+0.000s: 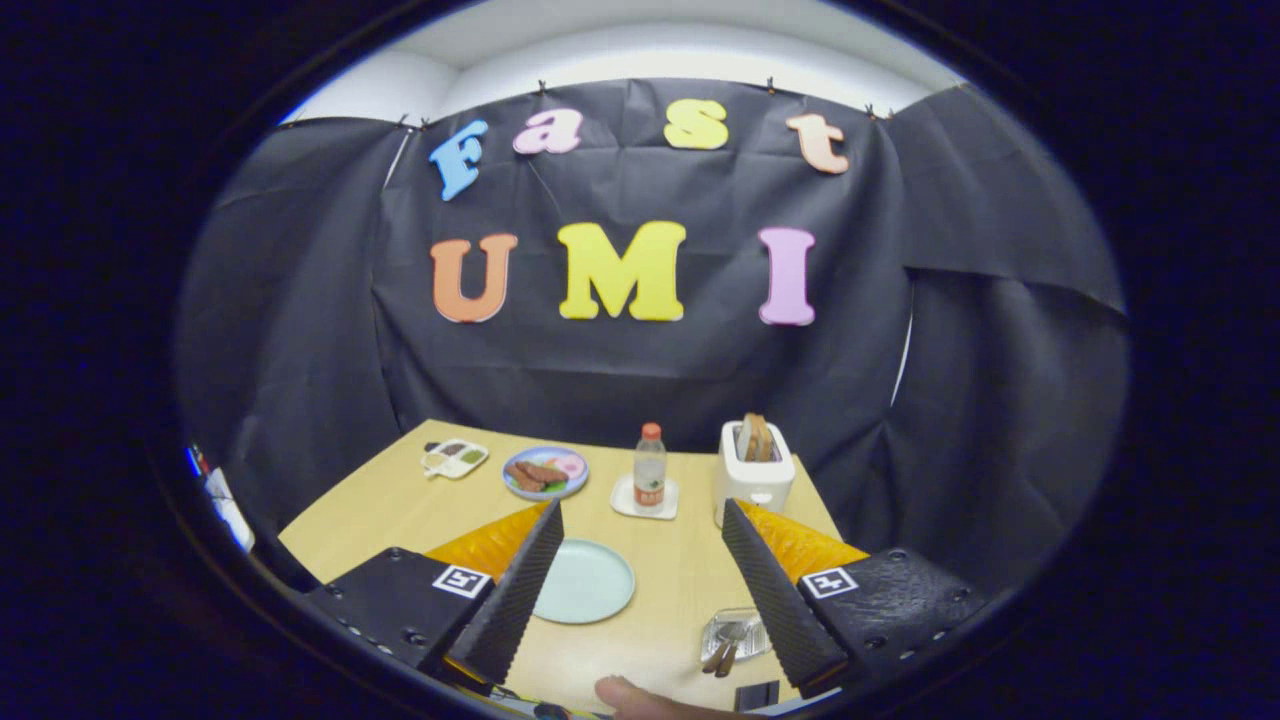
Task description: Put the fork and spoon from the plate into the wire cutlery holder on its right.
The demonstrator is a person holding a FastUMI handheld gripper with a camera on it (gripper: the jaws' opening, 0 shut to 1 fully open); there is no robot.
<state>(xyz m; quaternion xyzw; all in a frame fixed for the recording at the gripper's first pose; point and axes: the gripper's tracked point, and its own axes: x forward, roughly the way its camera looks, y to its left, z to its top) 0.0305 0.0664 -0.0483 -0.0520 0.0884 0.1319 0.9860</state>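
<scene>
The jaws of the gripper [640,590] stand wide apart with nothing between them but bare table [680,570]. A fingertip [630,695] of the person's hand pokes in nearest, below the gap.

Just inside the right jaw, and low, sits the wire cutlery holder [735,635]. Two utensil handles [722,655] appear to lie in it, their long axes running near to far and leaning a little leftward at the near end. I judge these to be the fork and spoon, though they are too small to tell apart, and the right jaw cuts off the holder's right side. Whether they rest fully within the wire or partly over its rim cannot be made out.

Against the inner face of the left jaw lies the pale green plate [585,582], its left edge hidden behind that jaw. What shows of it is bare, so the task looks done or nearly so.

Beyond the jaws stand a bottle [649,468] on a coaster, a white toaster [754,472] with bread in it, further left a plate of food [545,472], and a small tray [455,458].
</scene>
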